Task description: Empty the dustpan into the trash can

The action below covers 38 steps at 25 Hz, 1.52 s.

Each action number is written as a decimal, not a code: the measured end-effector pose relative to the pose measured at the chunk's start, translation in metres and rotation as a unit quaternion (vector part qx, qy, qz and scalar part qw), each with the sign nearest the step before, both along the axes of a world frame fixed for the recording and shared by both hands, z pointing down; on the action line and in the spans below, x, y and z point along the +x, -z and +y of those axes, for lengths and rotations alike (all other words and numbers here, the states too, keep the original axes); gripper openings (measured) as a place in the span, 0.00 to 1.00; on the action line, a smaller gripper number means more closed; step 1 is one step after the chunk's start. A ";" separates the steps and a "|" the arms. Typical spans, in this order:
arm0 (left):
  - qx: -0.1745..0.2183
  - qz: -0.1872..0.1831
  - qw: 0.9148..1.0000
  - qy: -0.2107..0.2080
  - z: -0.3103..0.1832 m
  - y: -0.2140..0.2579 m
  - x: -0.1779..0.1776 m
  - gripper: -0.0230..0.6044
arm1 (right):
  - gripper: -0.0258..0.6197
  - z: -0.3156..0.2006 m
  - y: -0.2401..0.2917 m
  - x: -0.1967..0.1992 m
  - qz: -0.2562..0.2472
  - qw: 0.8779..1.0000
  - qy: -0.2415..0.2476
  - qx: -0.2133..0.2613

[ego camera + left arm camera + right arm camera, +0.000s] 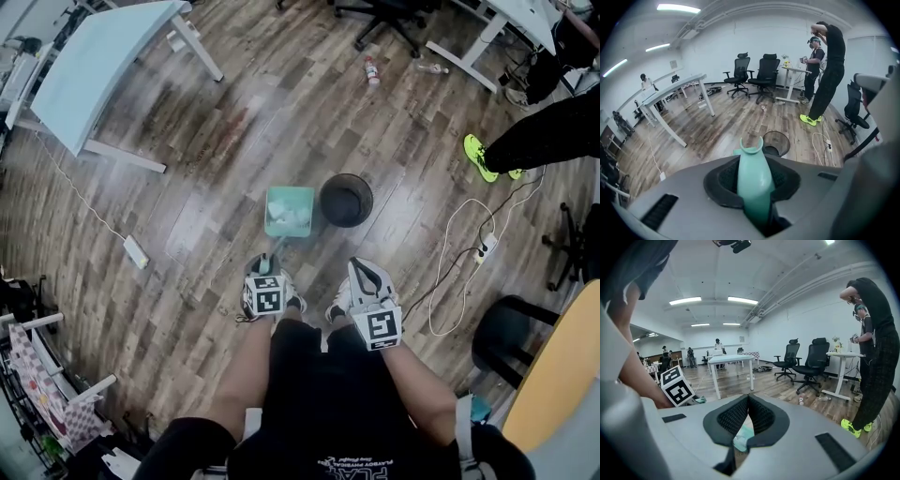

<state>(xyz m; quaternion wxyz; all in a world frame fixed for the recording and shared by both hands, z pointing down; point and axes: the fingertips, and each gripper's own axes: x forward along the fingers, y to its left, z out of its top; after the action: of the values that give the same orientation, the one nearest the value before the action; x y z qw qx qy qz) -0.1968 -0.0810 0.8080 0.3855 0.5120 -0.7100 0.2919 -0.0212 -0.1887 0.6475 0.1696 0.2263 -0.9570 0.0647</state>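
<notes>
Your left claw (265,264) is pointing steeply down, with the pads clamped on either side of the teal dustpan handle (754,180), which runs straight out between them. The marker cube (265,298) on that claw faces right up at your head camera. Your right claw (364,270) sits just beside it on the right and is angled a lot flatter, more forward than down. Its tips are pressed together with nothing pinched in them. Both arms are bare: your left forearm (246,375) and right forearm (419,398) reach out from your body roughly parallel. The two claws are near each other but not touching.
</notes>
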 end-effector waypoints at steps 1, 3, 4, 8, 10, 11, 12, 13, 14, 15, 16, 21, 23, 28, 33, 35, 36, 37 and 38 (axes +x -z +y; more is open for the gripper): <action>0.005 -0.003 1.000 0.003 0.001 0.007 0.002 0.19 | 0.08 -0.001 0.004 0.001 -0.004 1.000 0.000 0.004; 0.016 -0.013 1.000 0.009 0.002 0.020 0.005 0.19 | 0.08 -0.005 0.010 0.003 -0.013 1.000 0.002 0.009; 0.023 -0.018 0.999 0.012 0.002 0.026 0.006 0.19 | 0.08 -0.007 0.013 0.005 -0.017 1.000 0.004 0.010; 0.047 -0.030 0.998 0.020 0.003 0.052 0.012 0.19 | 0.08 -0.006 0.020 0.011 -0.025 0.999 0.009 0.017; 0.053 -0.035 0.998 0.016 0.007 0.064 0.015 0.19 | 0.08 -0.002 0.023 0.014 -0.027 0.999 0.006 0.020; 0.057 -0.038 0.998 0.013 0.009 0.070 0.016 0.19 | 0.08 -0.001 0.025 0.016 -0.029 0.999 0.002 0.020; 0.061 -0.041 0.997 0.010 0.013 0.075 0.016 0.19 | 0.08 0.001 0.028 0.017 -0.031 0.999 -0.003 0.021; 0.064 -0.044 0.997 0.007 0.017 0.081 0.017 0.19 | 0.08 0.003 0.031 0.018 -0.033 0.999 -0.007 0.023; 0.068 -0.047 0.997 0.005 0.021 0.087 0.018 0.19 | 0.08 0.005 0.035 0.021 -0.034 0.999 -0.011 0.026; 0.072 -0.049 0.996 0.002 0.026 0.092 0.020 0.19 | 0.08 0.009 0.038 0.024 -0.033 0.999 -0.015 0.029; 0.076 -0.051 0.996 -0.001 0.030 0.097 0.022 0.19 | 0.08 0.012 0.040 0.029 -0.033 0.999 -0.020 0.032; 0.095 -0.061 0.993 -0.027 0.046 0.115 0.029 0.19 | 0.08 0.029 0.051 0.048 -0.030 0.997 -0.052 0.052; 0.100 -0.069 0.992 -0.042 0.053 0.122 0.030 0.19 | 0.08 0.042 0.059 0.051 -0.032 0.996 -0.060 0.060; 0.110 -0.107 0.984 -0.092 0.063 0.138 0.039 0.19 | 0.08 0.073 0.076 0.061 -0.031 0.995 -0.064 0.073; 0.098 -0.175 0.961 -0.191 0.062 0.142 0.052 0.19 | 0.08 0.090 0.088 0.073 -0.033 0.993 -0.076 0.085; 0.090 -0.197 0.949 -0.228 0.059 0.138 0.057 0.19 | 0.08 0.097 0.090 0.078 -0.034 0.993 -0.076 0.087; 0.087 -0.206 0.944 -0.243 0.058 0.136 0.060 0.19 | 0.08 0.100 0.091 0.080 -0.035 0.993 -0.075 0.088; 0.084 -0.213 0.939 -0.256 0.057 0.135 0.062 0.19 | 0.08 0.103 0.091 0.083 -0.035 0.993 -0.075 0.090; 0.082 -0.221 0.934 -0.268 0.056 0.134 0.064 0.19 | 0.08 0.106 0.092 0.085 -0.034 0.992 -0.075 0.091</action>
<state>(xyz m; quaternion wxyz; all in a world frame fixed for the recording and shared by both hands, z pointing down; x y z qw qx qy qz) -0.1330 -0.0252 0.6744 0.0835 0.6353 -0.6353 0.4311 0.0642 -0.0832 0.5556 0.1106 0.3098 -0.9444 -0.0021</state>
